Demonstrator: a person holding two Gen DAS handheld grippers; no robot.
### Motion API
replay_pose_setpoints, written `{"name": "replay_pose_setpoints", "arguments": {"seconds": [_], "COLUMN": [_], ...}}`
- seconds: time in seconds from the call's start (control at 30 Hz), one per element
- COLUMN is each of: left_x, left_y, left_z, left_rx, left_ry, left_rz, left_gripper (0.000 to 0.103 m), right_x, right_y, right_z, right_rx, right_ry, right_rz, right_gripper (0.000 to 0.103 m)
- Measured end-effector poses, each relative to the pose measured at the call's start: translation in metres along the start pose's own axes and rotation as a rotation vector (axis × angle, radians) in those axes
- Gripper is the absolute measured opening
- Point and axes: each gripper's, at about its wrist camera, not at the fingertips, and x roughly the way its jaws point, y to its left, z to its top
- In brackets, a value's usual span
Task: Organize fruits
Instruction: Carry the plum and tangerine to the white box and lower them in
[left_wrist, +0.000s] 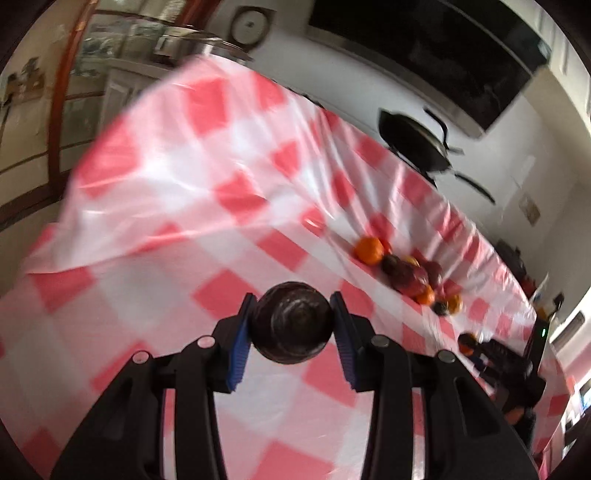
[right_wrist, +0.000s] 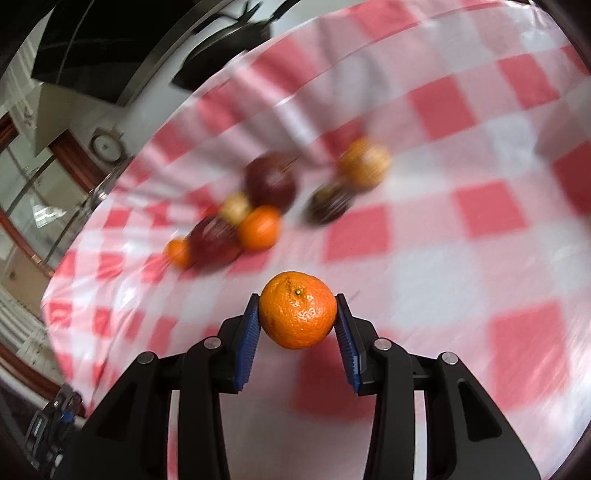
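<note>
Left gripper (left_wrist: 291, 325) clamps a dark purple round fruit (left_wrist: 291, 322) above the checkered tablecloth (left_wrist: 155, 295); right gripper (right_wrist: 297, 314) grips a mandarin (right_wrist: 297, 310), the other fruits (right_wrist: 258, 206) clustered beyond

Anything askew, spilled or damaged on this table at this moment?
Only the tablecloth: its far end is lifted and rumpled in the left wrist view, not lying flat. No spill or damage shows. The loose fruit sits clustered on the cloth, too blurred to inspect. Each tongs holds a whole fruit: dark fruit, orange.
</note>
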Motion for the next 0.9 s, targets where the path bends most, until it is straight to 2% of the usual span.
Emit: {"name": "replay_pose_setpoints", "arguments": {"seconds": [0.2, 0.33, 0.47, 0.63, 0.9], "left_x": [-0.051, -0.093, -0.141, -0.181, -0.211], "left_y": [0.06, 0.093, 0.13, 0.172, 0.243], "left_z": [0.003, 0.001, -0.009, -0.032, -0.062], "left_rx": [-0.078, -0.063, -0.021, -0.001, -0.068], "left_ry": [-0.085, -0.151, -0.202, -0.199, -0.158], "left_rz": [0.005, 0.028, 0.075, 0.165, 0.323], "left_gripper": [0.041, 0.041, 0.041, 0.041, 0.041], "right_x": [-0.006, -0.015, -0.028, -0.038, -0.054], "right_y": [0.076, 0.137, 0.197, 0.262, 0.34], "right_z": [-0.064, -0.111, -0.162, -0.222, -0.33], "right_rx": [-0.086, -0.184, -0.343, -0.56, -0.916], "right_ry": [0.083, 0.134, 0.18, 0.245, 0.335], "right_rz": [0.086, 0.143, 0.172, 0.234, 0.392], "right_gripper": [0.04, 0.04, 0.04, 0.04, 0.04]}}
